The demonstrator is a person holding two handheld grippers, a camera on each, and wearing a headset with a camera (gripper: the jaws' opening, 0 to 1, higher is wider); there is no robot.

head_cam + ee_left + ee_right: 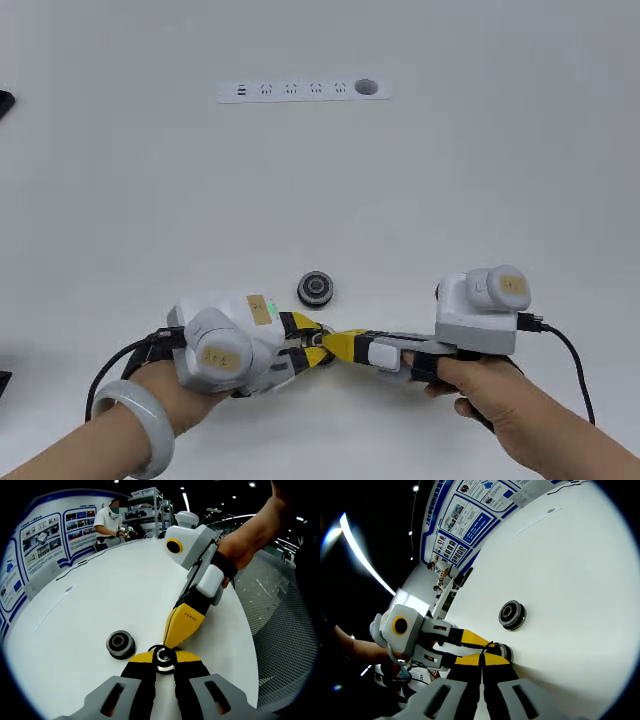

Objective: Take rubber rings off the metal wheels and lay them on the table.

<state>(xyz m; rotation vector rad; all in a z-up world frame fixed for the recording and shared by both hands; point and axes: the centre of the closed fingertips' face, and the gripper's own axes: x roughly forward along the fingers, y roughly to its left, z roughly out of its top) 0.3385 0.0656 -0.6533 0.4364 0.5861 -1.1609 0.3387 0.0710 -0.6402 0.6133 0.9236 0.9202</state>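
Left tongs (164,657): clamped on a wheel (164,654).
Right tongs (481,660): closed, pinching its rubber ring (154,647).
Progress: ring apparently partly off; second wheel (317,288) untouched on counter (450,180).

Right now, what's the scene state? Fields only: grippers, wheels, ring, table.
left gripper: shut on held wheel
right gripper: jaws shut, apparently pinching ring
held wheel: between left jaws, low over table
ring: thin black loop running from right jaws to held wheel, looks partly pulled off
loose wheel: lying flat on table, just beyond the grippers, untouched
table: white
power strip: on far side of table
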